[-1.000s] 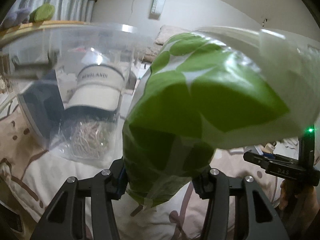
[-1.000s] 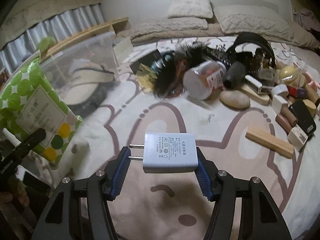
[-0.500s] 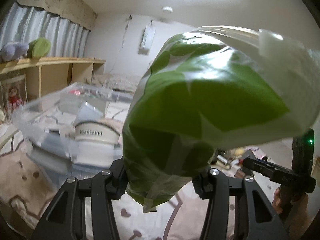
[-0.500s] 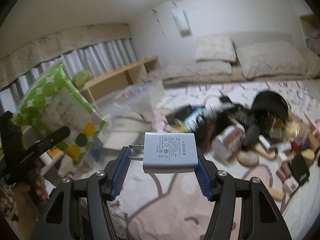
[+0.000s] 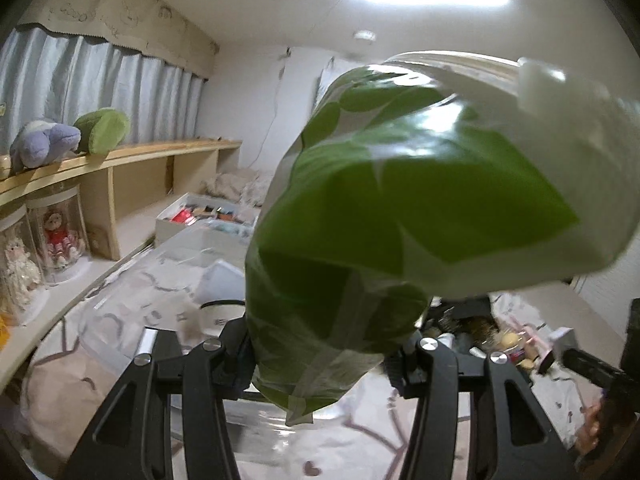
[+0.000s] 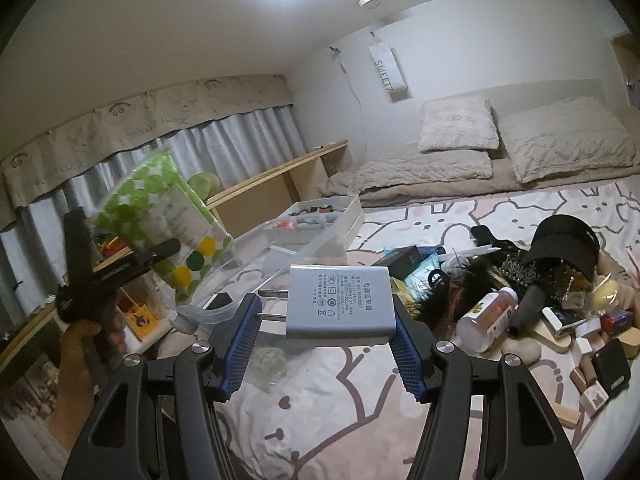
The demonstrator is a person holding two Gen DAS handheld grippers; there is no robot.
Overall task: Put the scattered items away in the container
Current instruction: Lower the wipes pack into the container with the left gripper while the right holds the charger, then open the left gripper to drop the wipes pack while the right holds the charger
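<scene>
My left gripper (image 5: 320,356) is shut on a green-dotted tissue pack (image 5: 400,216) that fills most of the left wrist view; the pack also shows in the right wrist view (image 6: 164,220), held high in the air at the left. My right gripper (image 6: 326,336) is shut on a grey-white power adapter (image 6: 338,304), prongs pointing left, held above the bed. The clear plastic container (image 6: 256,264) lies below and between the grippers, with a white cap (image 5: 220,316) inside it. Scattered items (image 6: 540,304) lie piled on the bed at the right.
A wooden shelf (image 5: 132,160) with plush toys and doll jars runs along the left wall. A white box of small items (image 6: 320,220) sits beyond the container. Pillows (image 6: 520,136) lie at the bed's head. A black cap (image 6: 568,244) tops the pile.
Both grippers have risen and tilted upward with their loads; the ceiling light is now in view. The container has dropped lower in both views.
</scene>
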